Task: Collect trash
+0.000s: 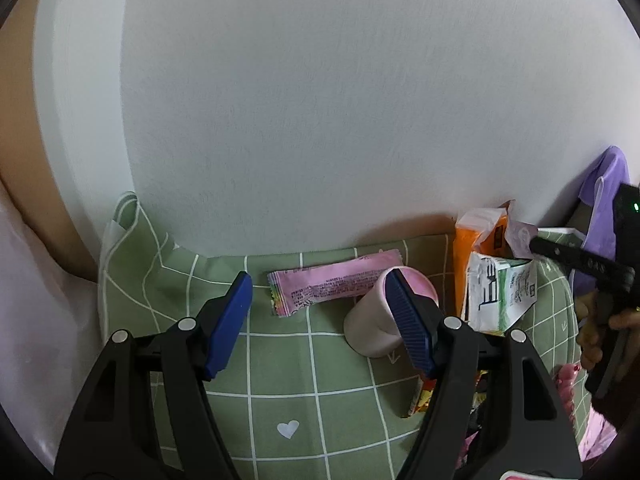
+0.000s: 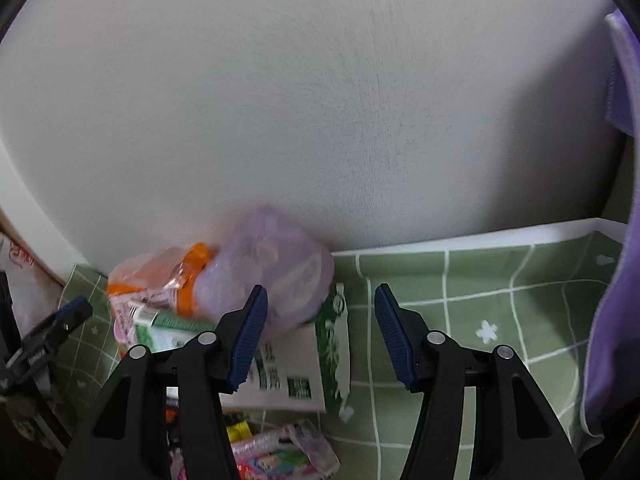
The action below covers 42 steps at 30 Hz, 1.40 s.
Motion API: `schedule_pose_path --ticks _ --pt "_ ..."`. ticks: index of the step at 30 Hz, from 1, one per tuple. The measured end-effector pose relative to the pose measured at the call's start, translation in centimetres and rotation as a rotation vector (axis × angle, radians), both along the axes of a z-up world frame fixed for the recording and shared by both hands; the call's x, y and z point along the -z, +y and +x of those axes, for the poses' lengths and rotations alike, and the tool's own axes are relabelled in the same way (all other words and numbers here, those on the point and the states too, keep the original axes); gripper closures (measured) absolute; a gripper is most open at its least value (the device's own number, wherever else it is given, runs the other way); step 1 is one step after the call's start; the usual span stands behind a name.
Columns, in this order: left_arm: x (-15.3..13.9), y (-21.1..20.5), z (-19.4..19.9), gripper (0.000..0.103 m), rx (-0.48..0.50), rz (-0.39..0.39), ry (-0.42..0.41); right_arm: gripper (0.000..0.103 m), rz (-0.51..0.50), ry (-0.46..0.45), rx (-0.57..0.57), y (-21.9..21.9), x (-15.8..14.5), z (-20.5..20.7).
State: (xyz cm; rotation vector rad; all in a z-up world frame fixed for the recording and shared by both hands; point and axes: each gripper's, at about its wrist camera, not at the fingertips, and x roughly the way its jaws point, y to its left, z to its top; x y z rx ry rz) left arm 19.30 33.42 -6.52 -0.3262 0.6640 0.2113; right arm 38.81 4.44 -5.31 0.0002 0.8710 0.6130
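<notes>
Left gripper (image 1: 320, 316) jaws spread wide, empty. Pink wrapper (image 1: 334, 287) flat on green checked cloth (image 1: 280, 364), dead ahead between fingertips, long axis crosswise. Pink cup (image 1: 370, 328) tipped beside right finger. Right gripper (image 2: 320, 330) agape, empty, farther; milk carton (image 2: 296, 368) nearest it.

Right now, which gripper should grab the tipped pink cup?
Left. The left gripper is open, jaws nearly straddling the pink cup. The right gripper faces the milk carton instead.
</notes>
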Motion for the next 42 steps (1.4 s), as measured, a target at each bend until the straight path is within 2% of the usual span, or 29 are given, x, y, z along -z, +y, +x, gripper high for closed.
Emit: schedule_pose_path --ticks 3,6,12,20,25,29,31,35,36,39,42 --pt "0.6 0.0 0.5 0.038 0.018 -0.016 0.006 0.078 0.005 0.026 -0.021 0.5 0.2 0.7" --pt "1.2 -0.2 1.3 0.038 0.043 -0.026 0.016 0.094 -0.007 0.013 -0.043 0.8 -0.2 0.6" --pt "2.0 -0.1 3.0 0.037 0.078 -0.044 0.031 0.097 -0.054 -0.042 -0.032 -1.5 -1.6 -0.9" --pt "2.3 0.4 5.1 0.038 0.110 -0.069 0.029 0.098 -0.120 -0.061 0.069 -6.7 -1.7 -2.1" --pt "1.2 0.4 4.6 0.038 0.075 0.007 0.011 0.098 -0.113 -0.063 0.096 -9.4 -1.2 -3.3" --pt "0.7 1.0 3.9 0.038 0.064 0.023 0.012 0.098 -0.102 -0.080 0.081 -9.6 -1.2 -4.2" --pt "0.8 0.7 3.5 0.038 0.079 0.039 0.026 0.098 -0.095 -0.076 0.071 -10.0 -1.1 -4.4" --pt "2.2 -1.2 4.0 0.038 0.146 0.105 0.119 0.098 -0.080 -0.061 0.060 -10.2 -0.5 -4.1" --pt "2.6 -0.6 3.9 0.038 0.156 0.107 0.137 0.098 -0.077 -0.058 0.055 -10.2 -0.4 -4.1" --pt "3.5 -0.7 4.7 0.039 0.157 0.090 0.168 0.098 -0.079 -0.059 0.050 -9.7 0.0 -4.4" --pt "3.4 0.4 5.3 0.039 0.127 0.037 0.144 0.098 -0.073 -0.053 0.053 -10.2 -0.1 -4.3"
